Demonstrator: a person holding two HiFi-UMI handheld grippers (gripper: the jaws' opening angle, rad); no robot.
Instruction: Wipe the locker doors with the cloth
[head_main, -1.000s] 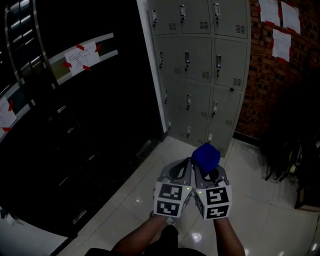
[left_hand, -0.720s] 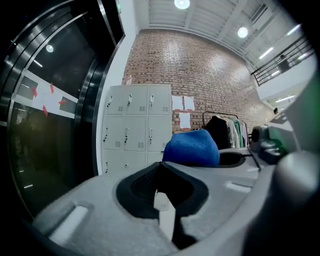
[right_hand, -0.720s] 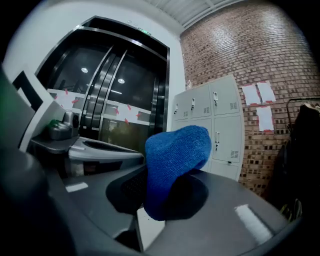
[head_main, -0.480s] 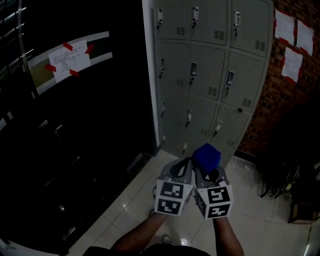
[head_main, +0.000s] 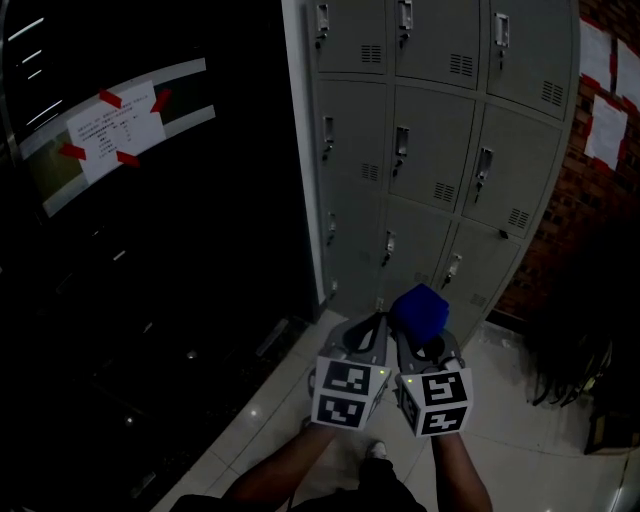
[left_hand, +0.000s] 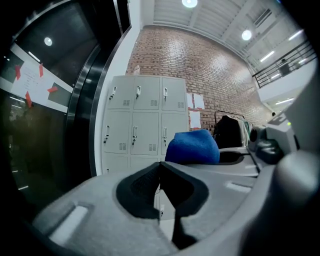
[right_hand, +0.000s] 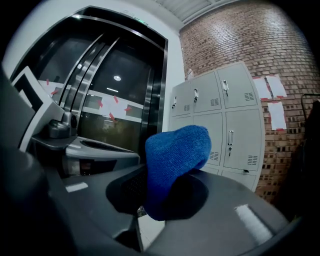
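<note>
A bank of grey lockers (head_main: 440, 150) stands ahead, its doors shut, each with a small handle and vent. It also shows as the lockers (left_hand: 137, 125) and the lockers (right_hand: 230, 125) in the gripper views. My right gripper (head_main: 420, 330) is shut on a bunched blue cloth (head_main: 418, 310), which bulges out of its jaws as the blue cloth (right_hand: 175, 160). My left gripper (head_main: 370, 328) is held right beside it, shut and empty; the cloth (left_hand: 192, 147) shows at its right. Both are held low, short of the lockers.
A dark glass elevator front (head_main: 130, 250) with a taped paper notice (head_main: 110, 130) fills the left. A brick wall (head_main: 600, 130) with white sheets is at right, with dark bags (head_main: 580, 350) at its foot. The floor is glossy white tile (head_main: 530, 440).
The lockers have grown larger and shifted right and down in the head view as I came closer. Both grippers keep their side-by-side pose with the cloth held.
</note>
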